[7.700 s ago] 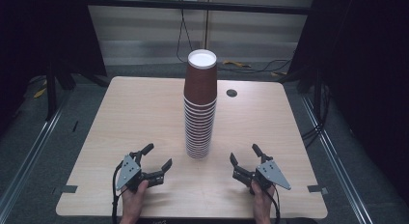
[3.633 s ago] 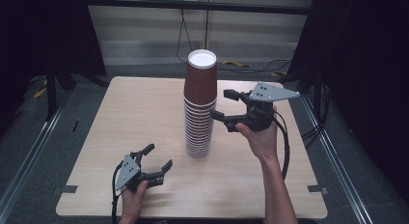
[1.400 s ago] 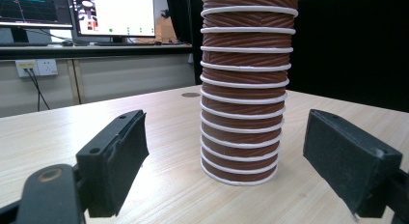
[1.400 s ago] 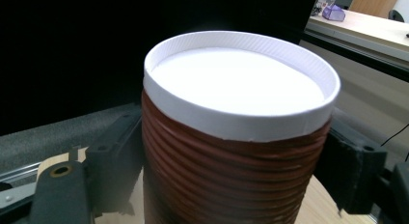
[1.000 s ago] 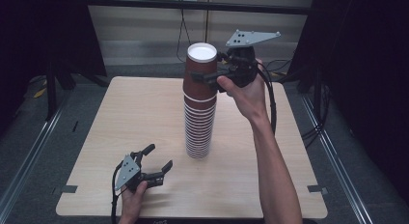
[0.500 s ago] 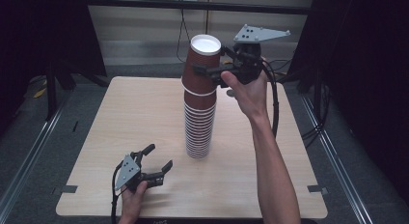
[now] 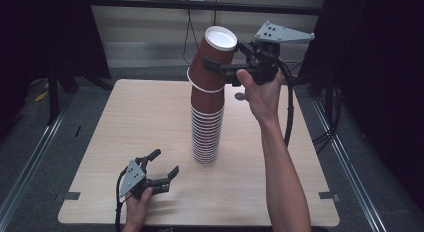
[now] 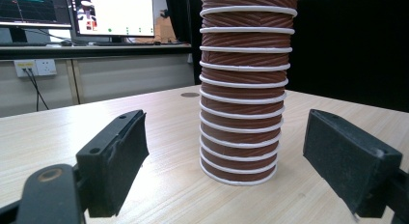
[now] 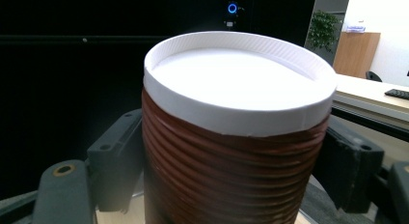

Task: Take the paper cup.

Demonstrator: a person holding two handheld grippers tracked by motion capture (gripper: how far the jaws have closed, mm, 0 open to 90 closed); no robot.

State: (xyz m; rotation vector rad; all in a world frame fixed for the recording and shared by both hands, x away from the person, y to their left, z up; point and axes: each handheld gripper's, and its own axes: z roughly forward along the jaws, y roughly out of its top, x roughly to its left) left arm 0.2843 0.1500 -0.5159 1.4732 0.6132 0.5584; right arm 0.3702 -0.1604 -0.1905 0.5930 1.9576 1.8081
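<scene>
Top cup (image 7: 214, 59) is clamped by right gripper (image 7: 220, 72), tilted and lifted off stack (image 7: 206, 127) at table (image 7: 125, 122) centre; left gripper (image 7: 157, 167), jaws apart and empty, is rested near stack base.

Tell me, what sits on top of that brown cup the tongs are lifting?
A white lid covers the top cup, which the right tongs grip above the stack. The lid hides whatever is inside.
</scene>
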